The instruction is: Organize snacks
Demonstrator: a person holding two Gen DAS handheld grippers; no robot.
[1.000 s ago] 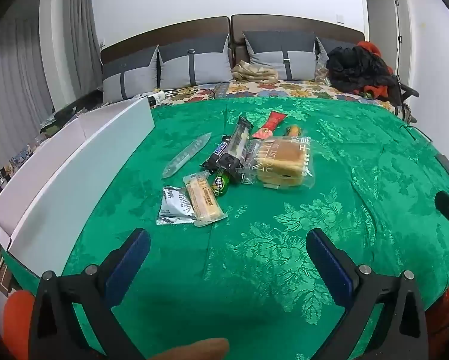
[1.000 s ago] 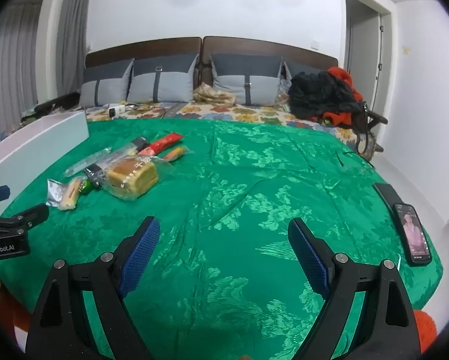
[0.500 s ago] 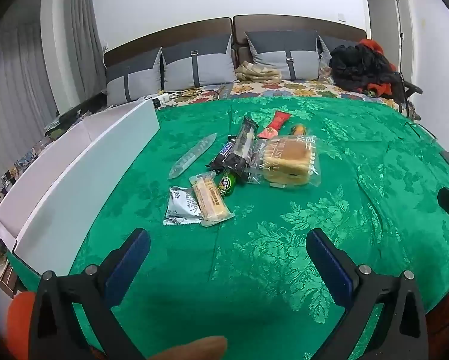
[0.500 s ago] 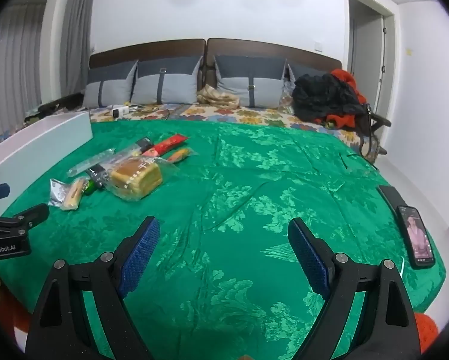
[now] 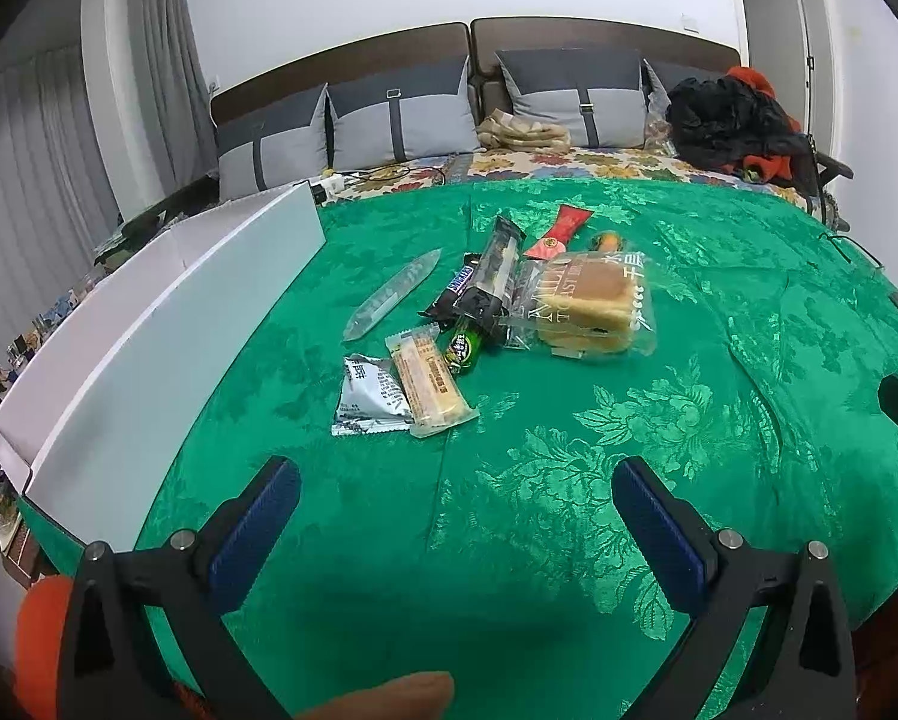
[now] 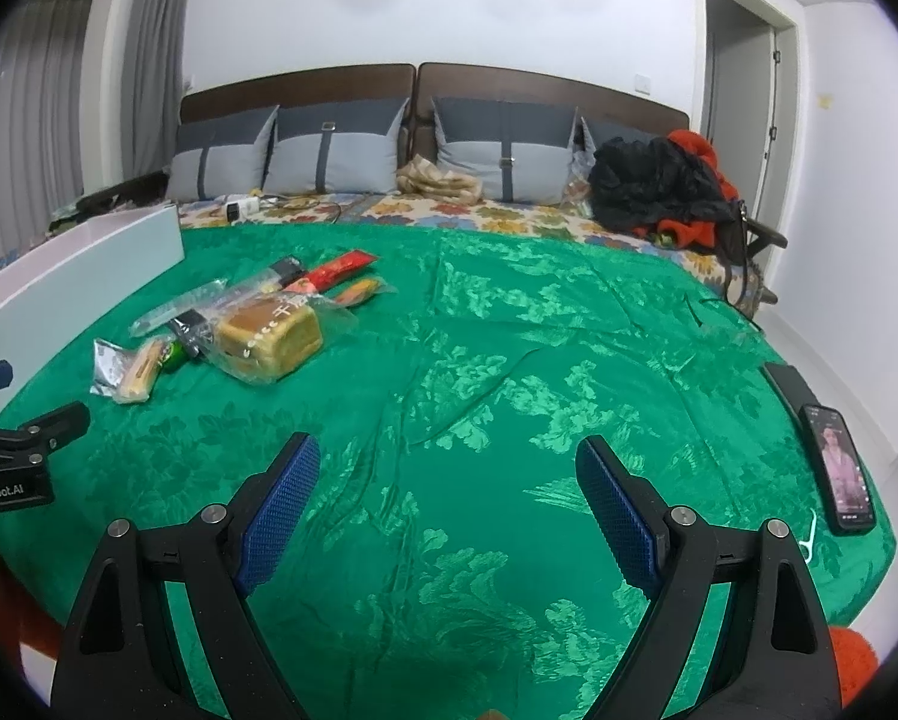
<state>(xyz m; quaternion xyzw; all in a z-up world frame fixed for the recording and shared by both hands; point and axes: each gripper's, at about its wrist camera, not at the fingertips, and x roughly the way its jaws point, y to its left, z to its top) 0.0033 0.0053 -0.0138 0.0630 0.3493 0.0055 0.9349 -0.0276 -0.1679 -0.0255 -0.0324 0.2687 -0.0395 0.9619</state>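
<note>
Two claws are hanging over the green patterned cloth [image 5: 658, 420], both spread wide with nothing between the blue pads: the left claw [image 5: 454, 516] is sitting at the bottom of its own view, and the right claw [image 6: 447, 504] is doing the same in the other view. The snacks are all lying in one loose pile, middle of the left view and over at the left in the right view. The bagged toast loaf [image 5: 592, 306] is taking up the right side of the pile, with a long dark wrapped bar [image 5: 496, 267] just beside it on the left and a red packet [image 5: 559, 231] behind them. Closer to the camera, a wafer bar in clear wrap [image 5: 431, 381] is overlapping a silver pouch [image 5: 368, 396], and a small green packet [image 5: 463, 348] is touching the wafer's far end. A clear slim sleeve [image 5: 392, 294] is lying a bit apart on the left. A white open box [image 5: 167, 330] is running along the left edge of the frame. In the right view a phone [image 6: 841, 468] is resting at the cloth's right edge, screen lit.
</note>
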